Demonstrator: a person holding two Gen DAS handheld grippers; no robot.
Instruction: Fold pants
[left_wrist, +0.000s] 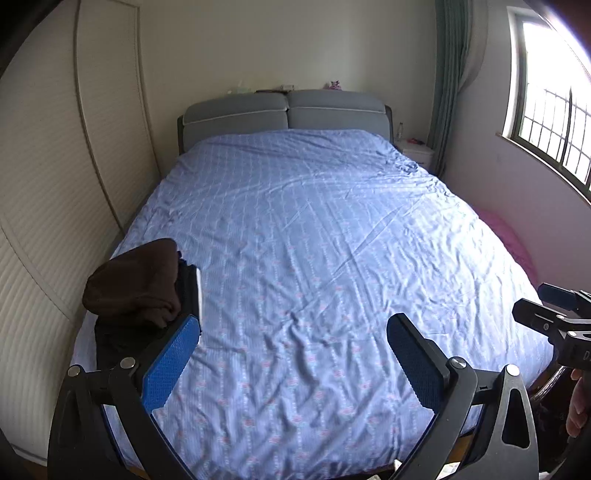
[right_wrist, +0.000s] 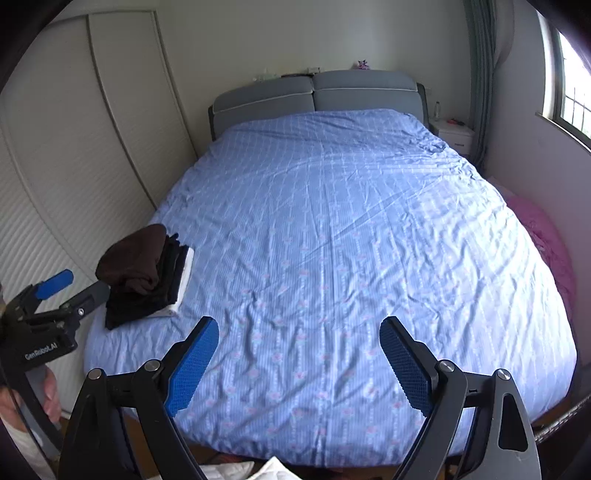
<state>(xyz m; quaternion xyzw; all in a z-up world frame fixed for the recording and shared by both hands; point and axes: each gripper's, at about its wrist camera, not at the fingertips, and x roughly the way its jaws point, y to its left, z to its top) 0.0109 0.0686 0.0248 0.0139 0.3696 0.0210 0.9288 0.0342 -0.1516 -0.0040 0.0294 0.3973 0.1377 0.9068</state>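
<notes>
A stack of folded clothes lies near the bed's front left corner: a brown piece on top, black pieces under it, a white one at the bottom. The same stack shows in the right wrist view. My left gripper hangs open above the blue patterned bedcover, just right of the stack, with nothing between its blue pads. My right gripper is open too, over the cover's front middle, and holds nothing. No unfolded pants lie on the cover.
White wardrobe doors run along the left of the bed. A grey headboard and a white nightstand stand at the far end. Pink fabric lies by the right side. White cloth shows below the bed's foot.
</notes>
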